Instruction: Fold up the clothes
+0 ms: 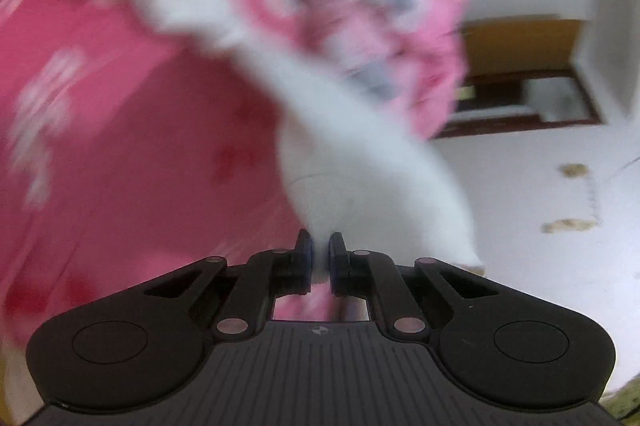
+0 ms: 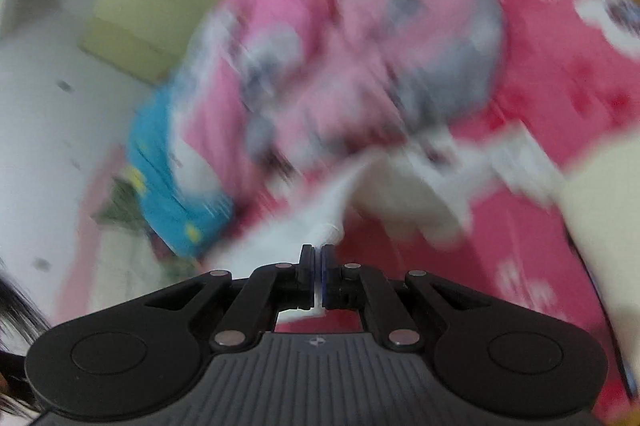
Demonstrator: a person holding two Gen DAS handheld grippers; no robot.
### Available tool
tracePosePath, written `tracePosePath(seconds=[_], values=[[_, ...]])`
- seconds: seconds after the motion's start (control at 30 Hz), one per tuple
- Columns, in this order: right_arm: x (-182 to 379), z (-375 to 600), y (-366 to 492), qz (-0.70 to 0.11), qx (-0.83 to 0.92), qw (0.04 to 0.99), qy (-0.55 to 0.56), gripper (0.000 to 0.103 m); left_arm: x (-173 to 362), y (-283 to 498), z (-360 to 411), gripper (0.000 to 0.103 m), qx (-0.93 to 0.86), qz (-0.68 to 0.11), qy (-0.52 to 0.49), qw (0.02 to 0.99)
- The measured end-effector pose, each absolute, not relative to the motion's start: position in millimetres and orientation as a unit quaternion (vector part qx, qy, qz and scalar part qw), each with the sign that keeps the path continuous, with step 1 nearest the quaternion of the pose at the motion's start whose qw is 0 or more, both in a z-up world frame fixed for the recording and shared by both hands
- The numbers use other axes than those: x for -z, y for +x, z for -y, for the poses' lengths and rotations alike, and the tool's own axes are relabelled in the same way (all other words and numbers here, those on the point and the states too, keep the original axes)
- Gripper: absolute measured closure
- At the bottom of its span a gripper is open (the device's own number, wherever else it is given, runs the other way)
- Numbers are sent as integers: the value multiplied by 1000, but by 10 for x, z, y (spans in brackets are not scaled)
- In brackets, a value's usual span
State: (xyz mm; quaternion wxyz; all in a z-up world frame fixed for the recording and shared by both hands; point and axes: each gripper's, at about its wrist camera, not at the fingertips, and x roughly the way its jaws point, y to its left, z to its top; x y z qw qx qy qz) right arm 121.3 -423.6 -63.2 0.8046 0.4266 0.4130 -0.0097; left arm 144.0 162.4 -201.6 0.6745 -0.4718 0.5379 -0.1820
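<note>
Pink bed (image 2: 560,97) below; left tool (image 1: 320,258) and right tool (image 2: 318,266) each pinch white garment (image 1: 360,153) at 12 o'clock; keep tension even, edges level.

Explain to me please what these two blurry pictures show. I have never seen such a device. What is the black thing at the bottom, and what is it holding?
There is no robot here. A person carries one hand-held gripper in each hand, and each has a camera looking forward along its two fingers. One picture comes from the left gripper, the other from the right gripper. The black shape at the bottom is the tool itself. Both pairs of jaws are pinched shut on the white garment, probably to fold it. Beyond lies a pink patterned cloth on a pink-red bedsheet, with a blue cloth beside it. The blur suggests quick movement, so finer details are unclear.
</note>
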Motion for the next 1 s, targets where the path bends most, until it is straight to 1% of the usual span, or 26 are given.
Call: tracePosePath(seconds=[0.17, 0.23, 0.3, 0.37, 0.53, 0.63, 0.83, 1.0], values=[[1982, 4154, 1006, -526, 79, 725, 437, 100, 3133, 1040, -1698, 97, 93, -639, -437, 627], [2455, 4149, 924, -569, 100, 696, 427, 100, 3421, 993, -1739, 97, 77, -666, -414, 616], [2694, 4095, 861, -597, 108, 680, 411, 100, 3523, 1016, -1743, 97, 83, -680, -391, 615], [2781, 4048, 841, -607, 109, 675, 405, 100, 3421, 1065, -1733, 97, 99, -683, -367, 624], [2501, 3932, 783, -624, 92, 683, 370, 100, 3268, 1183, -1699, 97, 118, -694, -318, 635], [2672, 3897, 779, -648, 92, 671, 350, 100, 3216, 1250, -1676, 97, 124, -702, -291, 638], [3399, 3815, 715, -697, 102, 637, 315, 100, 3432, 1265, -1514, 97, 121, -727, -225, 638], [3432, 3782, 627, -703, 103, 637, 300, 100, 3475, 1312, -1437, 97, 138, -736, -159, 643]])
